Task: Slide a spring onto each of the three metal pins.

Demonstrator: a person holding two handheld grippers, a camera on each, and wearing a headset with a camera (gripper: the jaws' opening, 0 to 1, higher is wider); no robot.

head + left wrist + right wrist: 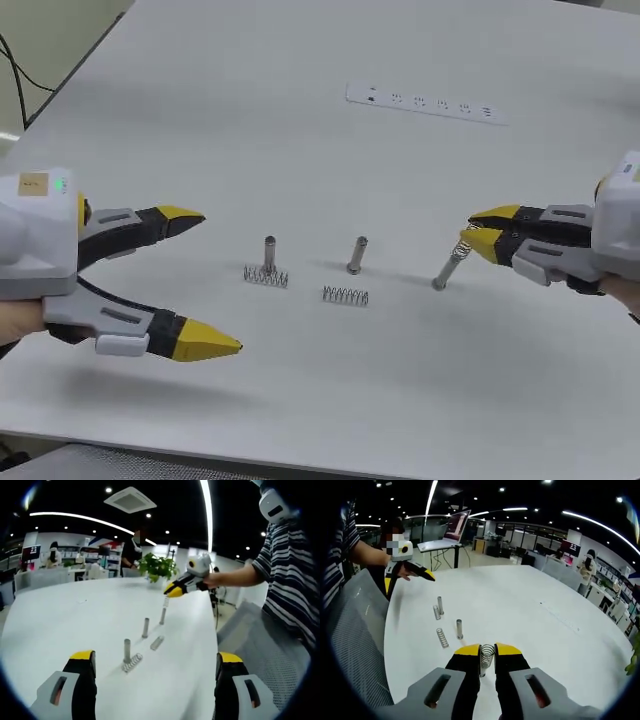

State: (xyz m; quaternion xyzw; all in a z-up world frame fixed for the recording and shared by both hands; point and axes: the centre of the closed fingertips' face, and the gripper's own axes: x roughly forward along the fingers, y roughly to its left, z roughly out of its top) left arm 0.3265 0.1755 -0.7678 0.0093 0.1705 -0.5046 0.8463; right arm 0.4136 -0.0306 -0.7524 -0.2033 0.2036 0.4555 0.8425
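Three metal pins stand on the white table: a left pin (269, 251), a middle pin (358, 255) and a right pin (448, 268) that leans. My right gripper (480, 236) is shut on a spring (487, 653) at the top of the right pin. Two loose springs lie flat: one (265, 277) against the left pin's base, another (345, 295) in front of the middle pin. My left gripper (205, 282) stands open, left of the pins, with nothing between its fingers. In the left gripper view the nearest pin (127, 651) and its spring (132, 662) lie just ahead.
A white power strip (424, 103) lies at the back of the table (300, 120). A cable hangs off the far left edge. The person's striped sleeve (285, 575) and a grey chair back show beside the table.
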